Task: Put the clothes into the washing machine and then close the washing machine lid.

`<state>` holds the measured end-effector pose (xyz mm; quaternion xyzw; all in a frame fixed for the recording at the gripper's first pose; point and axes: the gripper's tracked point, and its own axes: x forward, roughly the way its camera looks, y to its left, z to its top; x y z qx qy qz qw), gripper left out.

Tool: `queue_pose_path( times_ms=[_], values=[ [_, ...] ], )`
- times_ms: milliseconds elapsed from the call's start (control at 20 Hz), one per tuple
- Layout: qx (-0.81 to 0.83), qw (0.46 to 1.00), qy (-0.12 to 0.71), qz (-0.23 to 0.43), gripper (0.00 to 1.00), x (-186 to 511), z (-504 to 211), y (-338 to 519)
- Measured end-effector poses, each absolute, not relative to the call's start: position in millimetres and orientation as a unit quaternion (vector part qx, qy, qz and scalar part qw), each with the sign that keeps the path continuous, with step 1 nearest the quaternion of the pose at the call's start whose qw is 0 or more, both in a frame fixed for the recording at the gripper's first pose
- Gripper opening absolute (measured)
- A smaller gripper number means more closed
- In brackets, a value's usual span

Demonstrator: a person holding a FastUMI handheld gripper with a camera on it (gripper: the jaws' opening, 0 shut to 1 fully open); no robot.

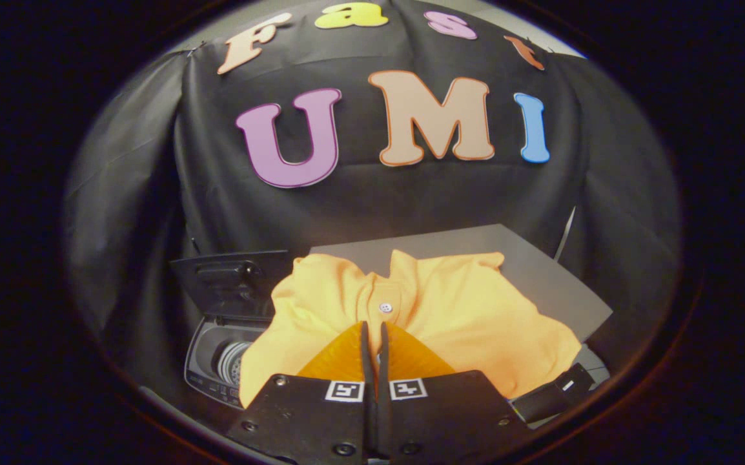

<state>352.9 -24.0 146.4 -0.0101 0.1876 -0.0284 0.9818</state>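
An orange button-up shirt (450, 316) hangs spread just ahead of my gripper (373, 330), held up off the surfaces below. The two fingers stand pressed nearly together with a fold of the shirt's cloth pinched between them, near its white button (385, 307). Below and to the left of the shirt is the washing machine (208, 361), its dark lid (234, 284) raised upright at the back. The drum opening (230, 361) shows beneath the shirt's left edge; the shirt hides the rest of it.
A grey flat tabletop (540, 278) lies beyond and to the right of the shirt. The black cloth wall (372, 200) rises close behind the machine and table. A dark part with a white mark (556, 391) sits low on the right.
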Motion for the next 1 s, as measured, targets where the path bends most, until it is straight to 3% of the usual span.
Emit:
queue_pose_path(
  times_ms=[550,1000],
  values=[
    [0.0,0.996,0.082,0.047,0.0,290,263,79],
    [0.025,0.988,0.053,0.143,0.0,271,286,203]
  ],
)
